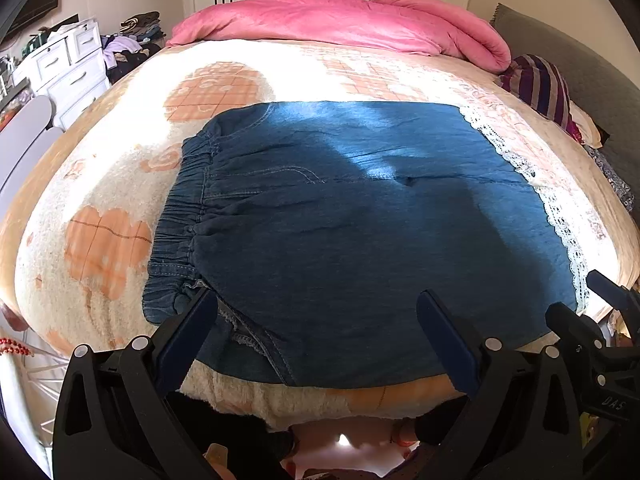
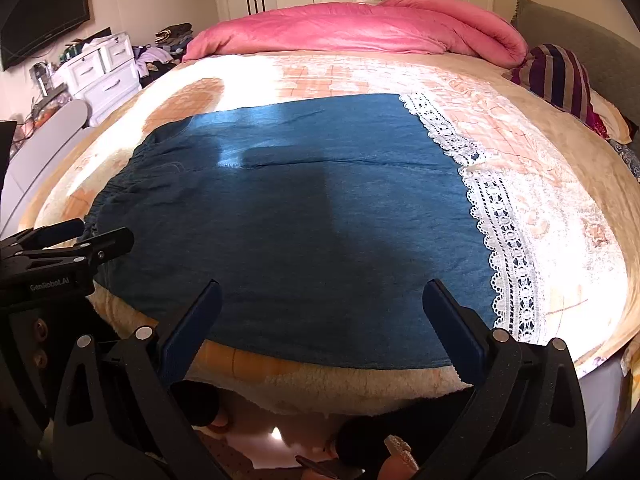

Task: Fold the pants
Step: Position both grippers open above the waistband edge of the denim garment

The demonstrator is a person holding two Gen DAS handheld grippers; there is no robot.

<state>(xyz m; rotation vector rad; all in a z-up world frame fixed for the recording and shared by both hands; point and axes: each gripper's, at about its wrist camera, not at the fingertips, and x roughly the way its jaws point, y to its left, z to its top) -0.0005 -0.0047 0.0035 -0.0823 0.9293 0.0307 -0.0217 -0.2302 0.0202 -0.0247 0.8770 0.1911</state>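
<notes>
Blue denim pants (image 1: pixel 360 220) lie flat across the bed, elastic waistband (image 1: pixel 180 208) at the left, white lace hem (image 1: pixel 560 216) at the right. They also show in the right wrist view (image 2: pixel 300 220), with the lace hem (image 2: pixel 500 232) at the right. My left gripper (image 1: pixel 316 308) is open over the near edge by the waistband. My right gripper (image 2: pixel 320 300) is open over the near edge toward the hem. Each gripper shows in the other's view, the right one (image 1: pixel 608 304) and the left one (image 2: pixel 68 240). Neither holds the cloth.
The bed has a fuzzy cream and orange blanket (image 1: pixel 100 208). A pink duvet (image 1: pixel 340 20) is bunched at the far side. A striped pillow (image 1: pixel 540 84) lies at the right. White drawers (image 1: pixel 68 64) and piled clothes stand at the left.
</notes>
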